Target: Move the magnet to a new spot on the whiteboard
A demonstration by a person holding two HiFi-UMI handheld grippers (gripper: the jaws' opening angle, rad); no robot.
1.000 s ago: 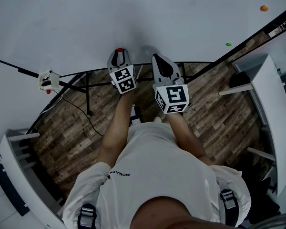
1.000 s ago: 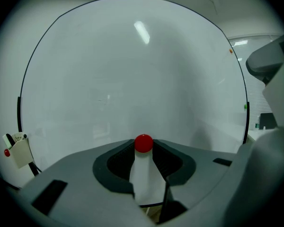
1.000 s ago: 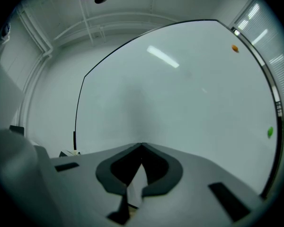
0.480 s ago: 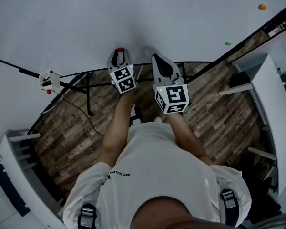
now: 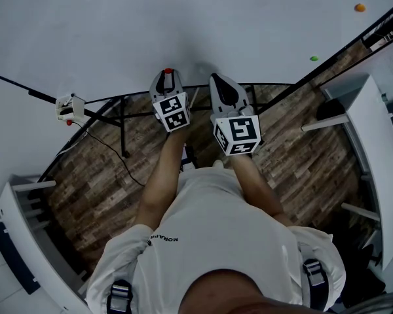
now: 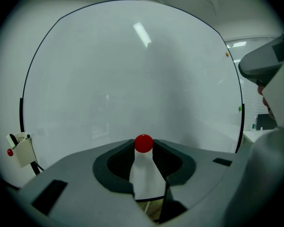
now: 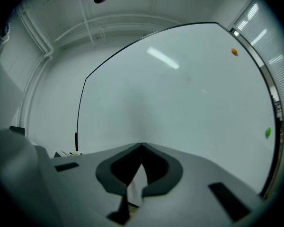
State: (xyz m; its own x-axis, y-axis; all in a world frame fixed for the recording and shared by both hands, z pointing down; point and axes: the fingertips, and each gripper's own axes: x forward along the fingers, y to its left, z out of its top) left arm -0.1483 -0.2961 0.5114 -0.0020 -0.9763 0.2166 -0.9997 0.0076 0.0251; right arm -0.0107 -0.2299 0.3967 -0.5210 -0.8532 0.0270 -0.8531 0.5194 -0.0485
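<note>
Magnet looks round, axis unclear, pinched in left tool.

1. White shirt, head view, fabric near the person's left sleeve: small dark capital lettering, reads roughly "MORAP…", its end unclear.
2. Left gripper, marker cube: black-and-white square code patterns on two visible faces.
3. Right gripper, own cube: square code patterns of the same kind.
</note>
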